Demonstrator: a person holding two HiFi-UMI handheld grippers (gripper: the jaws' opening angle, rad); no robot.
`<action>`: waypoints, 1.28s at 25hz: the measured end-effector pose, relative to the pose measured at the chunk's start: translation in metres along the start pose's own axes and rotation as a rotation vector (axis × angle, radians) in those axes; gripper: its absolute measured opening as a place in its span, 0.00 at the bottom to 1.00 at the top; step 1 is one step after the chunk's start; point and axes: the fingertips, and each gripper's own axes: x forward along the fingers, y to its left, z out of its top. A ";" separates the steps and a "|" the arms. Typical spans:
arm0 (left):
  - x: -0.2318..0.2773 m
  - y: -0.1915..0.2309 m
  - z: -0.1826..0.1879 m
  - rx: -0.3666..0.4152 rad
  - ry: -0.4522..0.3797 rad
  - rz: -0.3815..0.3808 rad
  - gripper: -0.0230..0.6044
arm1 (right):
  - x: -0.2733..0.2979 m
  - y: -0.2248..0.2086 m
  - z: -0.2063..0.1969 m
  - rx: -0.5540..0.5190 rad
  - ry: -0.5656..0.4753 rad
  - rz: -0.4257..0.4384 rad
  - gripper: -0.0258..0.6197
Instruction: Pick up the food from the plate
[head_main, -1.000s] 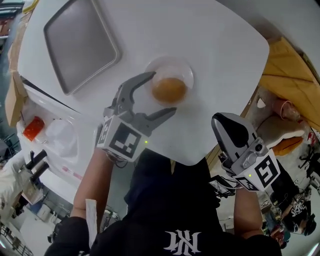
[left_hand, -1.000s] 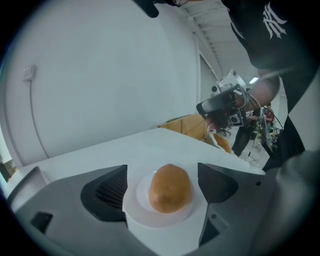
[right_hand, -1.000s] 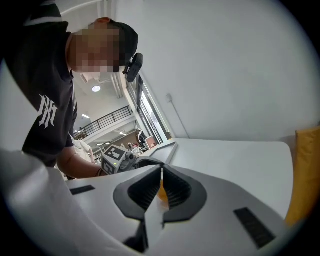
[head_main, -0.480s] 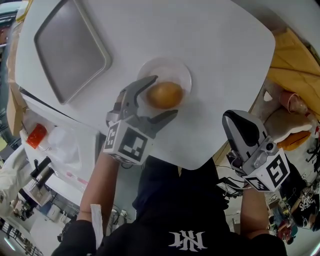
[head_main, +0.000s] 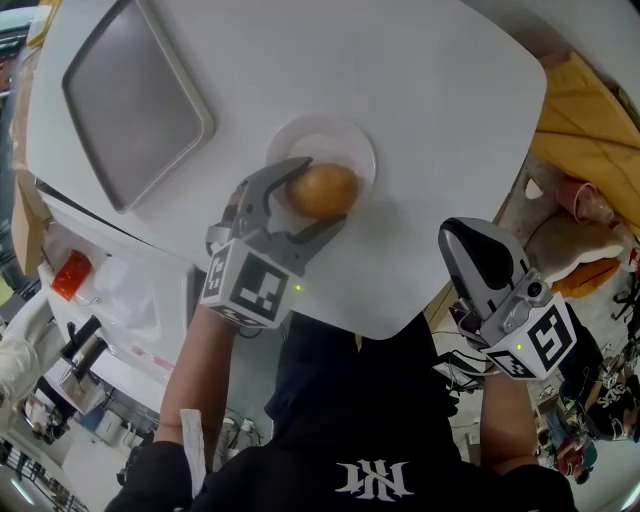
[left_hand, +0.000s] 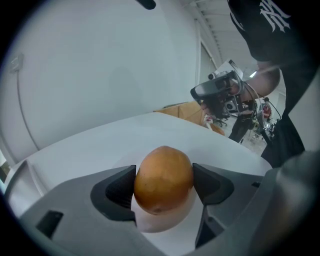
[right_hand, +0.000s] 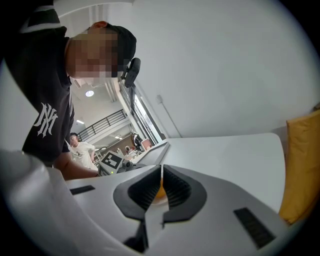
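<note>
A round orange-brown food (head_main: 322, 190) sits on a small clear plate (head_main: 345, 140) on the white table (head_main: 450, 100). My left gripper (head_main: 322, 192) straddles the food with one jaw on each side. Its jaws are closing. In the left gripper view both dark pads (left_hand: 122, 187) touch the sides of the food (left_hand: 163, 177), which still rests on the plate (left_hand: 165, 224). My right gripper (head_main: 455, 235) hangs off the table's near right edge with its jaws together and nothing between them. The right gripper view looks across the table from the right gripper (right_hand: 161, 187).
A grey metal tray (head_main: 135, 95) lies at the table's far left. A yellow cloth (head_main: 590, 130) is beyond the table's right edge. A red item (head_main: 70, 272) and clear plastic sit on a lower surface at the left.
My left gripper has moved forward from just short of the plate until its jaws stand on both sides of the food, then narrowed onto it. The right gripper has barely shifted.
</note>
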 end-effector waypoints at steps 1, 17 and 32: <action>0.000 0.000 0.000 -0.002 0.001 0.000 0.61 | -0.001 -0.001 0.001 -0.001 -0.001 -0.002 0.05; -0.056 0.007 0.069 -0.009 -0.125 0.065 0.60 | -0.026 0.043 0.045 -0.079 -0.054 0.005 0.05; -0.181 -0.026 0.193 -0.144 -0.366 0.143 0.60 | -0.095 0.151 0.159 -0.312 -0.175 0.096 0.05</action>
